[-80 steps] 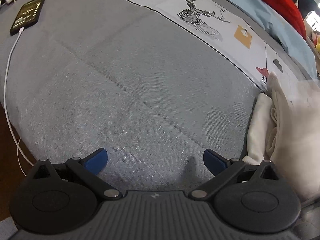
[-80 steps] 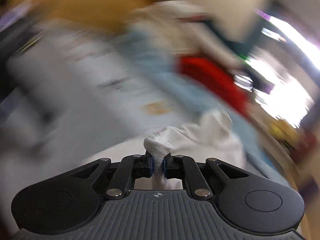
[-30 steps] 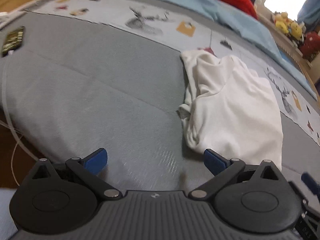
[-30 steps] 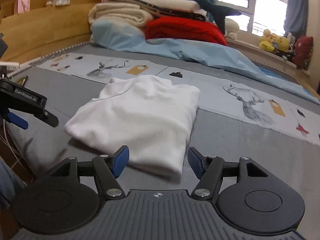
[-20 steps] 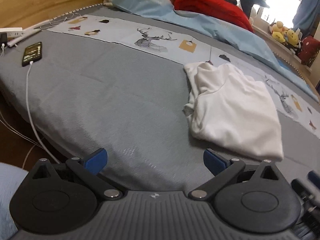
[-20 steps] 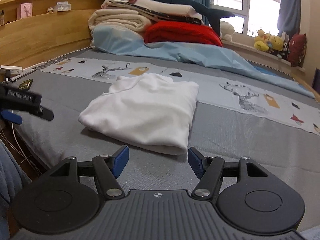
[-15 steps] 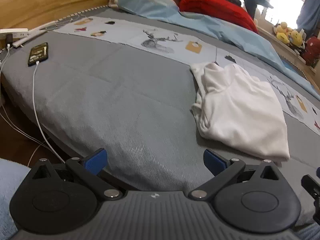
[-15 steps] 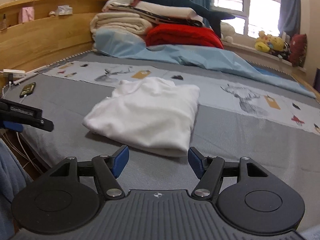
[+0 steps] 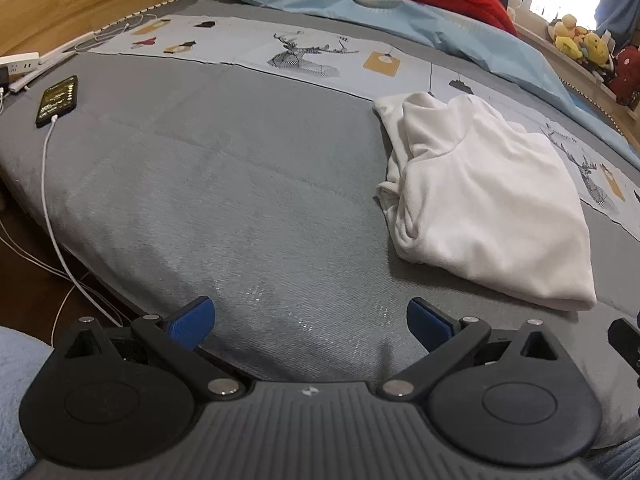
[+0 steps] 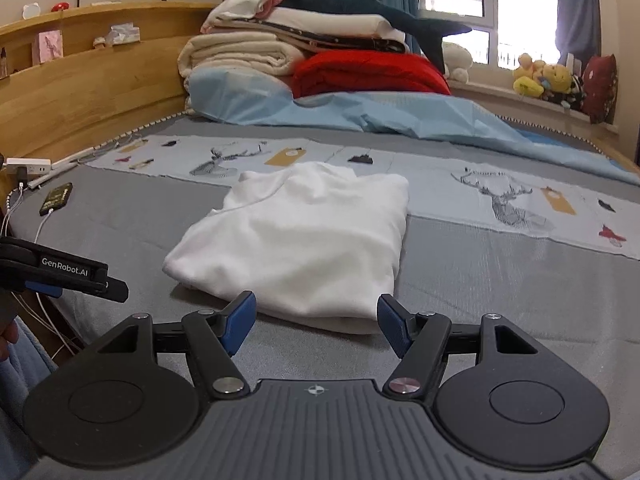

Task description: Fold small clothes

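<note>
A grey bed (image 10: pixel 500 280) bears a folded white garment (image 10: pixel 304 240) just ahead of the right fingers; a phone (image 9: pixel 58 100) lies far left; bedding (image 10: pixel 320 60) stacked beyond.

Left tool (image 9: pixel 310 322): grey ribbed body with a small round emblem, two black round-lobed side housings, black link arms on silver screws, blue ridged pads (image 9: pixel 192 322). White "GenRobot.AI" lettering on one black finger (image 10: pixel 72 272). Right tool (image 10: pixel 316 326): same build and colours. Light blue clothing (image 9: pixel 16 364) shows at the left tool's left.
</note>
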Demonstrator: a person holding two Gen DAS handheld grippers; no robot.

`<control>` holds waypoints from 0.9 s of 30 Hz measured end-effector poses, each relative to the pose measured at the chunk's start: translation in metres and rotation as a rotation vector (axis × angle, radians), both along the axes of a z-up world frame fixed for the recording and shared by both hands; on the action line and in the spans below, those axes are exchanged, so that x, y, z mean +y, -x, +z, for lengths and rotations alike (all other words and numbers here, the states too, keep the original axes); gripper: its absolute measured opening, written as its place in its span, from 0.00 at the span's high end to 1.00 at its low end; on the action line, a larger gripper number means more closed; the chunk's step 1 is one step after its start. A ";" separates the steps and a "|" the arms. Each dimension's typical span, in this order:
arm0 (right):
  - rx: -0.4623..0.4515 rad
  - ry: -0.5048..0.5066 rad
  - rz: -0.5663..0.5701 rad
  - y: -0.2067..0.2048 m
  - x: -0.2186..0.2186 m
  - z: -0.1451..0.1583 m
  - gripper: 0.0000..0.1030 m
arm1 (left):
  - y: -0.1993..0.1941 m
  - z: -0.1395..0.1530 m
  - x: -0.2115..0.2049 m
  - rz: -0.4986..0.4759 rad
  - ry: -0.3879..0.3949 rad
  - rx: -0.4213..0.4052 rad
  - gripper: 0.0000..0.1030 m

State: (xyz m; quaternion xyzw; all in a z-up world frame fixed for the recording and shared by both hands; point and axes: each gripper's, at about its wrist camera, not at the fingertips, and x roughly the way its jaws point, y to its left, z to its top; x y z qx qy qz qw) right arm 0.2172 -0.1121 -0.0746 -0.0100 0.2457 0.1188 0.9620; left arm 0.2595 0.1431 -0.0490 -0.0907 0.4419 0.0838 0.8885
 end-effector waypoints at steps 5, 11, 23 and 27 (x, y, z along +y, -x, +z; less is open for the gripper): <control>0.028 0.008 0.003 -0.008 0.002 -0.003 0.33 | -0.007 -0.004 -0.004 -0.012 0.009 0.027 0.01; 0.074 -0.025 0.062 -0.036 -0.012 0.021 0.31 | -0.009 -0.003 0.011 0.088 0.151 0.028 0.02; 0.401 -0.107 0.123 -0.302 -0.058 0.056 0.18 | -0.046 -0.023 0.005 0.183 0.431 0.045 0.01; 0.488 0.031 0.130 -0.371 -0.027 0.033 0.18 | -0.055 -0.026 -0.003 0.163 0.458 0.003 0.01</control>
